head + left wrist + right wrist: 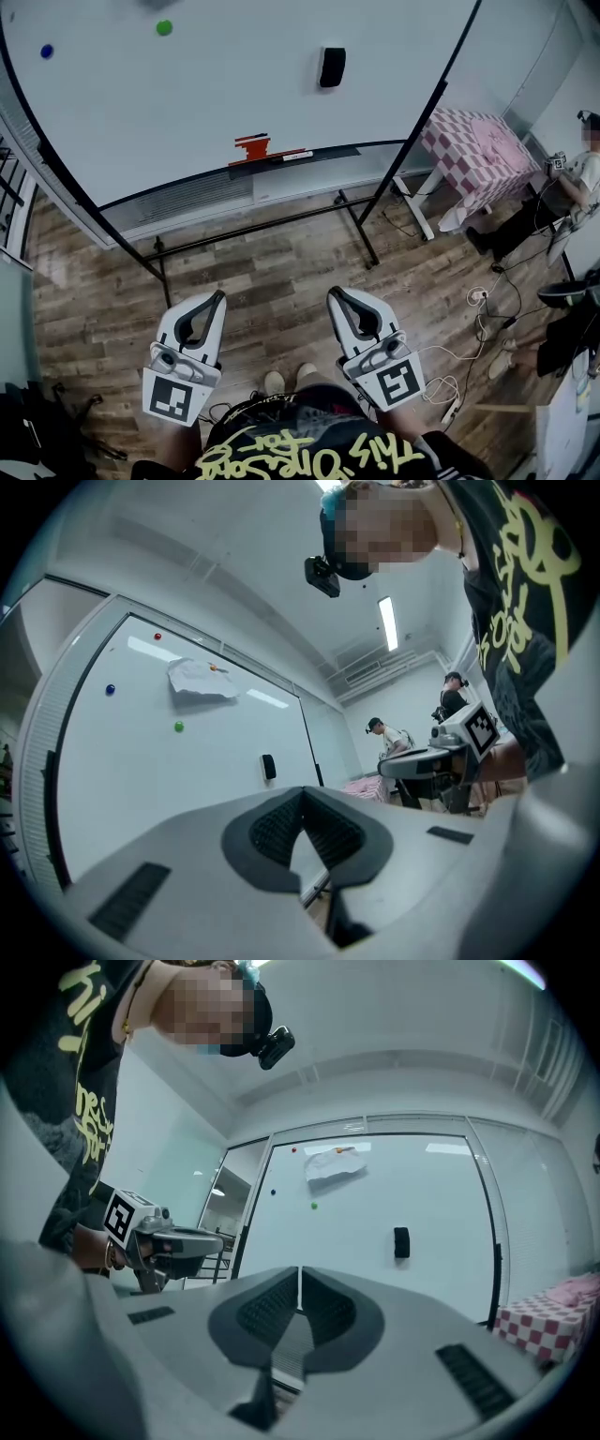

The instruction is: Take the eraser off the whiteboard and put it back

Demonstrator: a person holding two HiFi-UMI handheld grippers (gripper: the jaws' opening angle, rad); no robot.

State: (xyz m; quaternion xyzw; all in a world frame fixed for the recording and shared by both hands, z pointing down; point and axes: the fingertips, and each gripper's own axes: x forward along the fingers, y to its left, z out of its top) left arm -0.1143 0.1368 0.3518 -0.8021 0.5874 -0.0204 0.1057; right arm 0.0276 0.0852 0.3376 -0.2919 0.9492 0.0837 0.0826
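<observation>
The black eraser (332,67) sticks to the whiteboard (187,103) near its upper right. It also shows as a small dark block, the eraser (269,766) in the left gripper view and the eraser (401,1241) in the right gripper view. Both grippers are held side by side over the wooden floor, well short of the board. My left gripper (219,297) has its jaws together with nothing between them. My right gripper (333,294) is likewise shut and empty. Both point toward the board.
An orange object (251,148) and a marker (297,156) lie on the board's tray. The stand's black legs (361,220) spread on the floor ahead. A pink checked table (473,150) stands at right, a seated person (572,187) beyond it, cables (473,309) on the floor.
</observation>
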